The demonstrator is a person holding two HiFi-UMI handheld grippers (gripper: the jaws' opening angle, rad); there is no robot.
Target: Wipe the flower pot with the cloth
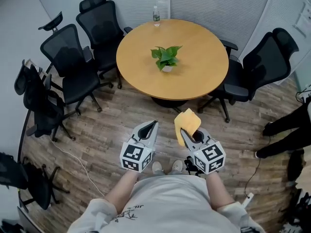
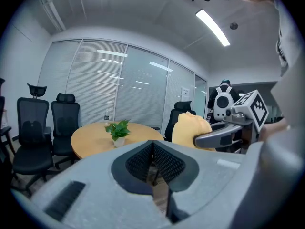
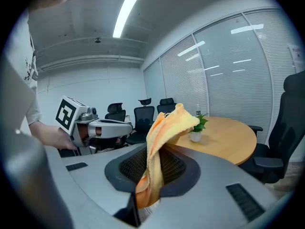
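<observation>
Holding green leaves (image 1: 166,56), the white flower pot (image 1: 167,68) sits on a round wood table (image 1: 199,74); the right gripper (image 3: 152,163) pinches soft yellow cloth (image 3: 164,128), and the left gripper (image 2: 153,162) is closed tight.

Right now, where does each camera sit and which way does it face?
Head view: on the person's head, looking steeply down at the round table and floor; shows arms, torso, left gripper, right gripper.
Left gripper view: on the left gripper, looking along its shut jaws toward the table; right gripper with cloth at right.
Right gripper view: on the right gripper, looking along jaws clamped on the cloth; left gripper and hand at left.
Shared: all see the table and flower pot.
</observation>
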